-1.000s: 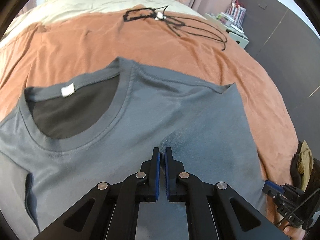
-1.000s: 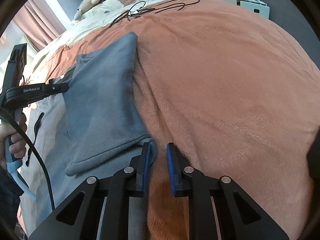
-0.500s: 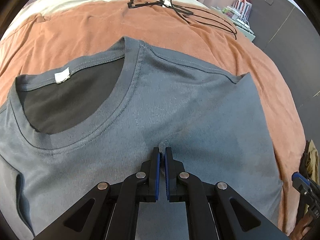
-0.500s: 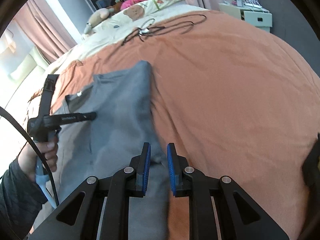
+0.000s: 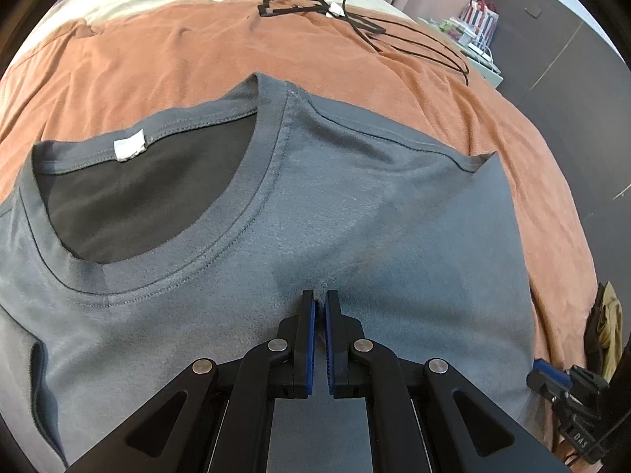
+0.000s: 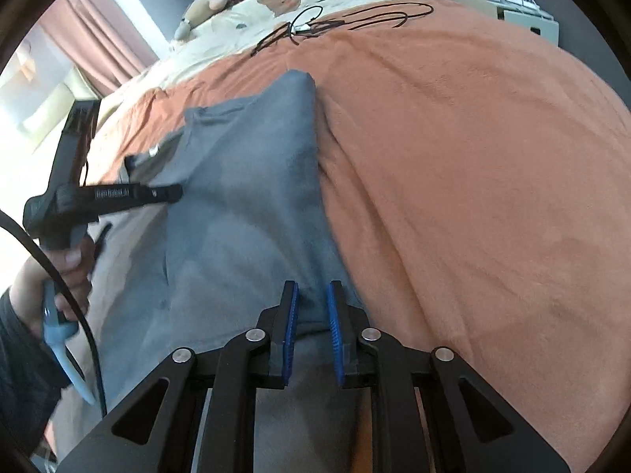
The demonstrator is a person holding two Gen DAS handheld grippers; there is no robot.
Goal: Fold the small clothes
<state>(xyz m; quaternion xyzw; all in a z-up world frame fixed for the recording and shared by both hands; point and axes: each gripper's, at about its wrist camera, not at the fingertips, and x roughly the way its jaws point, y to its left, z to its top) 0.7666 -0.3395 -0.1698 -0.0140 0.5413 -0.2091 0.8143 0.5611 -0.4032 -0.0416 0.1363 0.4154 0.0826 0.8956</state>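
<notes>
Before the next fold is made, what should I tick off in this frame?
1. Left tongs are shut on a pinch of the T-shirt: ok.
2. Right tongs have the shirt's side edge between the jaws, which have just been closing. Whether the grip is firm: cannot tell.
3. Collar lies flat and open, with the label showing: ok.
4. Black cords lie further up the orange blanket, apart from the shirt: ok.
5. The shirt's bottom hem is straight: cannot tell, as it is out of both views.
</notes>
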